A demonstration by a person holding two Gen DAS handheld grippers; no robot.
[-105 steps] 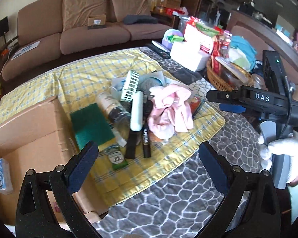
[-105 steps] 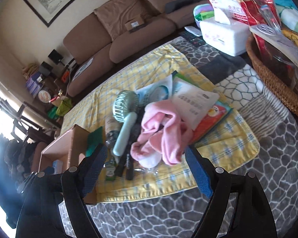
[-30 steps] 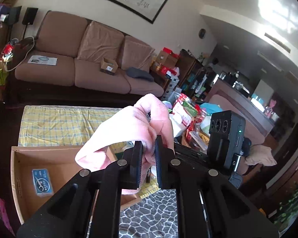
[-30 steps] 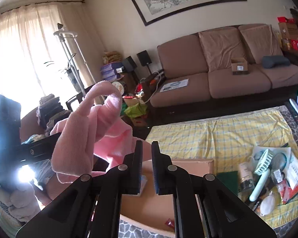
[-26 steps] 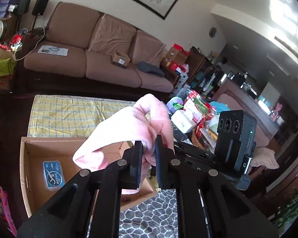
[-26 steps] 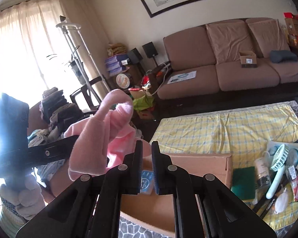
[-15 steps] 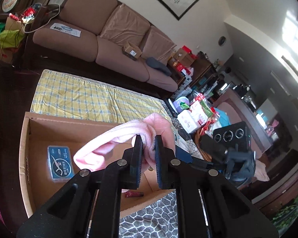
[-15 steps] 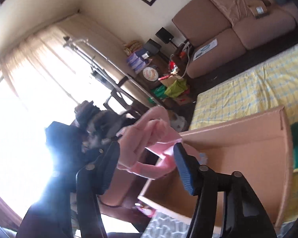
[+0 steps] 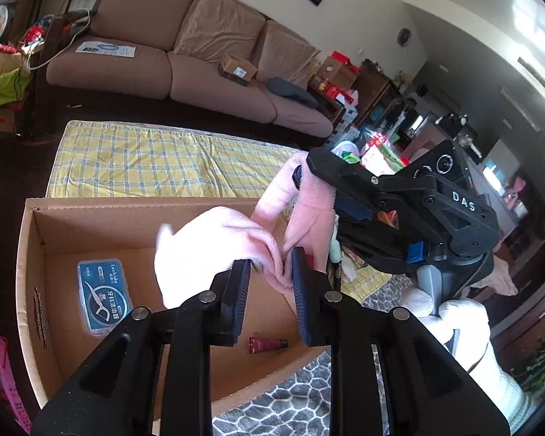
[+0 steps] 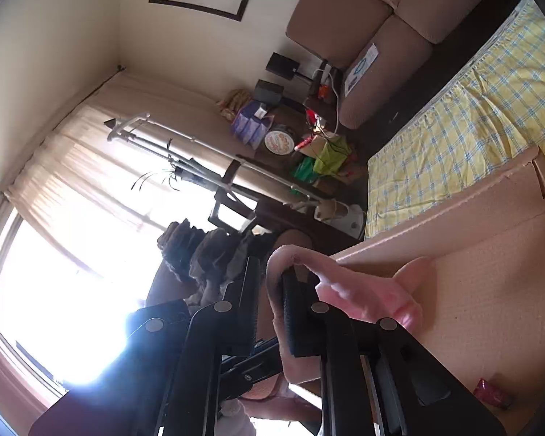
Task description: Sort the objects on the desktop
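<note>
An open cardboard box (image 9: 91, 225) sits on the desk. Above it hangs a soft, fuzzy pink cloth (image 9: 214, 239), bunched in folds. The left claw (image 9: 269, 272), part open, has a fold between its fingers; the right claw (image 10: 270, 290), nearly closed, pinches another edge. Glare hides the cloth's lower end in the right wrist view.
</note>
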